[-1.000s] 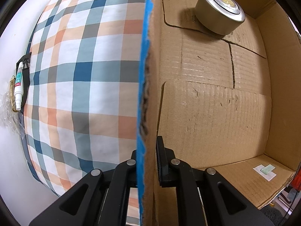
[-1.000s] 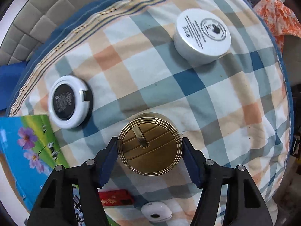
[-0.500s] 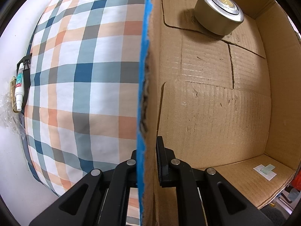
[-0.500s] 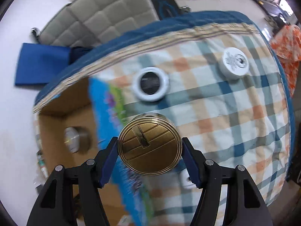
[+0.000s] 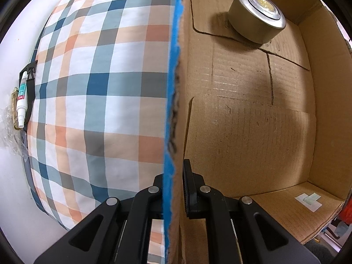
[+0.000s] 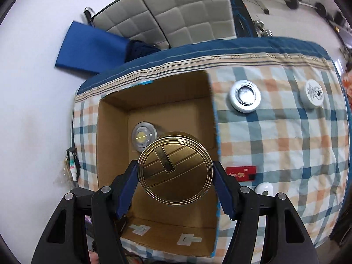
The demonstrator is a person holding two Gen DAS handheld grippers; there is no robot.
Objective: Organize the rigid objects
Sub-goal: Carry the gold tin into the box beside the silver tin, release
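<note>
Above the cardboard box (image 6: 167, 101), the right gripper (image 6: 175, 171) pinches a gold tin (image 6: 175, 171); left gripper (image 5: 175, 182) fingers clamp the box wall.

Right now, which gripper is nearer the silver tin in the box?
Right, probably. The right gripper holds the gold tin above the silver tin; the left gripper clamps the box wall, farther off.

Left gripper (image 5: 173, 189) clamped on the cardboard box (image 5: 253, 121) wall.
Your fingers straddle the blue-edged wall, one outside over the plaid cloth (image 5: 99, 88), one inside. In the box: a silver round tin (image 5: 256, 18) in the far corner, standing upright on the floor flaps. A small white bottle (image 5: 22, 101) lies off the cloth's left edge.
</note>
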